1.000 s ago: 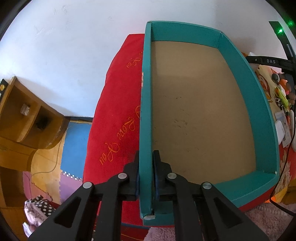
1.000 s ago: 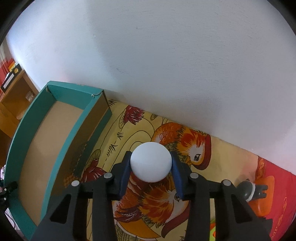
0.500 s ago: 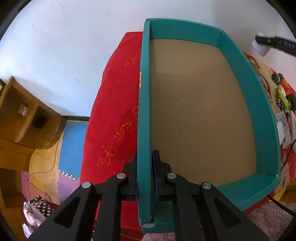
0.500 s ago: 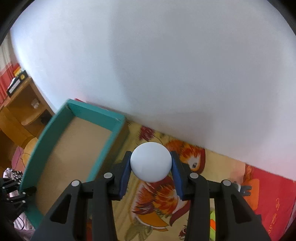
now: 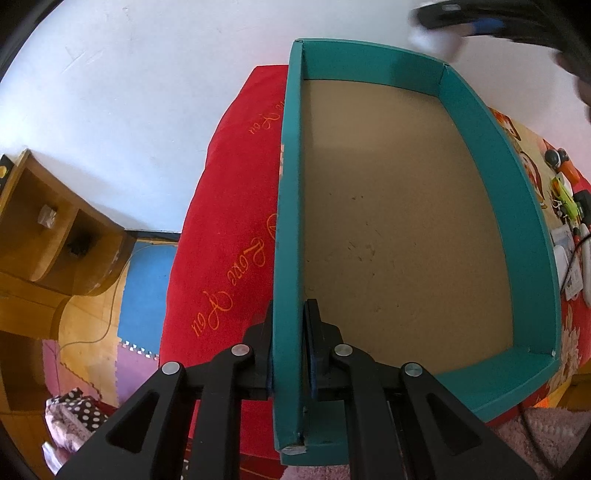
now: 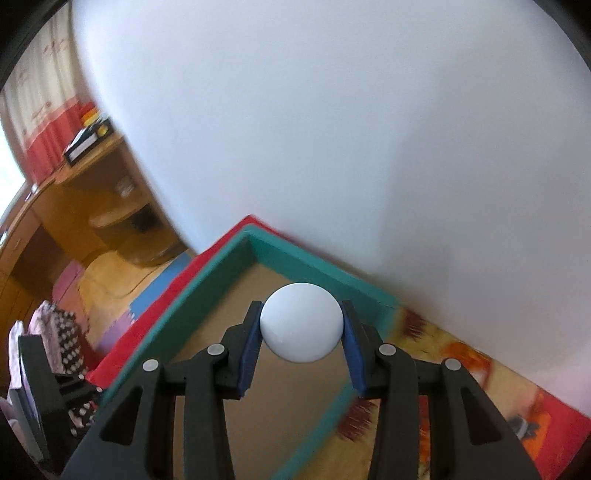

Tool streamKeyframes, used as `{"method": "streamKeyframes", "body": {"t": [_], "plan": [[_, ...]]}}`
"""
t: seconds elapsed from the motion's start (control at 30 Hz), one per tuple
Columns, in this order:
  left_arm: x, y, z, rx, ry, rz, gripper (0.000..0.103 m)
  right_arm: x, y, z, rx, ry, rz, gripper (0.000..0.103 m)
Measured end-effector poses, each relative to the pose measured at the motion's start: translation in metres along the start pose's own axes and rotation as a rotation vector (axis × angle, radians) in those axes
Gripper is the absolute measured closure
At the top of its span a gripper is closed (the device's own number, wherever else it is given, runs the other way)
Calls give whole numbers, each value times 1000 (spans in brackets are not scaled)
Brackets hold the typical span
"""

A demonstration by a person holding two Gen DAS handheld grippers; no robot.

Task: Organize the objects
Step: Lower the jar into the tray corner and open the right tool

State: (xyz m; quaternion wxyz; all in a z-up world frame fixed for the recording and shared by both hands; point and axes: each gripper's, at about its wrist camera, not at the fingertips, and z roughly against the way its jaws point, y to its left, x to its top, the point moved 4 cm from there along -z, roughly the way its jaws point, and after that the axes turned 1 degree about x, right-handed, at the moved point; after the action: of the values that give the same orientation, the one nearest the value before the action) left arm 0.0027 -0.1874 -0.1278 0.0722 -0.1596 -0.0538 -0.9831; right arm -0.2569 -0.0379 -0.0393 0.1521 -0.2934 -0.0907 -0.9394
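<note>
A teal box with a brown cardboard floor (image 5: 546,266) lies on a bed, nothing inside it. My left gripper (image 5: 288,347) is shut on the box's left wall near its front corner, one pad on each side. My right gripper (image 6: 301,328) is shut on a white ball (image 6: 300,322), held above the far part of the same teal box (image 6: 317,266). In the left wrist view the right gripper (image 5: 476,20) shows blurred at the top right, over the box's far right corner, with the white ball (image 5: 436,38) in it.
The box rests on a red embroidered cushion (image 5: 229,236) and a yellow bird-print sheet (image 6: 461,365) against a white wall. Several small items (image 5: 565,199) lie on the sheet right of the box. A wooden shelf unit (image 5: 48,236) and foam floor mats (image 5: 147,273) are at the left.
The right gripper carried the white ball up and leftward from over the bird-print sheet to above the teal box. The left gripper kept its hold on the box wall.
</note>
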Motion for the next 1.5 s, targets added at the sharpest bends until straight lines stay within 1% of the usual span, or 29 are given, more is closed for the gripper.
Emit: {"method": "streamKeyframes", "body": {"t": [0.13,0.23,0.37,0.47,0.67,0.73,0.83,0.9,1.03,1.17,1.27,1.37,1.5], "plan": [[0,0,0,3,-5,0,90,12,23,-59,12,89,-23,63],[0,1,0,3,-12,1,90,11,31,-87,-3,136,-7,63],[-1,-2,2,0,-16,3,90,12,38,-121,-14,171,7,63],[0,0,2,-5,-17,6,90,13,41,-137,-25,182,11,63],[3,3,-1,-4,-16,3,90,18,46,-144,-37,162,27,63],[3,3,-1,-5,-16,4,90,17,47,-141,-48,159,28,63],[3,3,-1,-8,-15,10,90,14,43,-138,-56,167,-5,62],[3,1,-2,-9,-15,13,90,13,41,-133,-46,154,-19,60],[4,1,-2,-8,-15,13,90,13,38,-111,-25,108,-34,51],[3,1,-2,-11,-15,17,90,12,34,-79,-16,66,-53,51],[3,0,-1,-11,-17,19,90,4,29,-48,-30,48,-58,51],[2,-1,-1,-16,-19,25,90,-10,25,-16,-42,33,-70,50],[1,-2,0,-20,-21,31,90,-39,16,28,-61,33,-107,50]]}}
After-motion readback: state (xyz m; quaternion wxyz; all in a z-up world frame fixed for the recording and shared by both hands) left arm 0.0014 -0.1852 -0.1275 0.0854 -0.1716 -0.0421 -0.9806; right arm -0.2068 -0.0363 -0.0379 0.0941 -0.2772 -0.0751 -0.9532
